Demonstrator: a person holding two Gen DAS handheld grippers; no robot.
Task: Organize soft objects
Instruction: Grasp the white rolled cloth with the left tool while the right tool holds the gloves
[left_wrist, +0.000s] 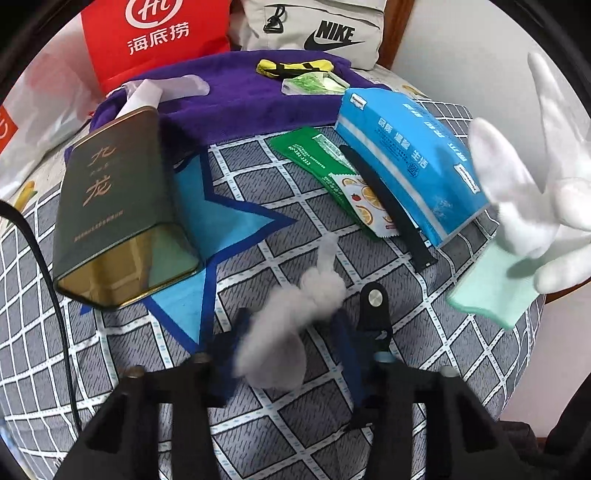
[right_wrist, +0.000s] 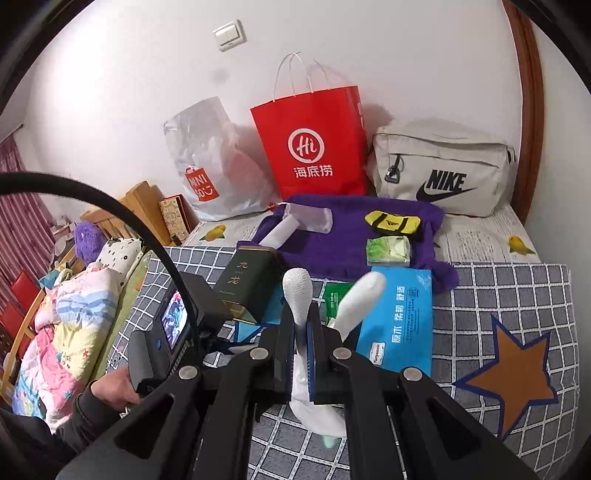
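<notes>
In the left wrist view a white fluffy soft piece (left_wrist: 291, 317), blurred and shaped like a glove, sits between the blue pads (left_wrist: 345, 339) of my left gripper (left_wrist: 286, 349), just above the checked bed cover (left_wrist: 295, 424). The pads press on its sides. My right gripper (right_wrist: 303, 332) is shut on a white glove (right_wrist: 298, 291) whose fingers stick up past the jaws. That same glove (left_wrist: 517, 177) hangs at the right of the left wrist view, over a mint green cloth (left_wrist: 487, 291). Whether the cloth is held too I cannot tell.
On the bed lie a dark green tin (left_wrist: 114, 206), a blue tissue pack (left_wrist: 406, 158), a green sachet (left_wrist: 332, 170), a black strap (left_wrist: 388, 210) and a purple towel (left_wrist: 240, 96). A red paper bag (right_wrist: 314, 147) and a Nike bag (right_wrist: 443, 173) stand by the wall.
</notes>
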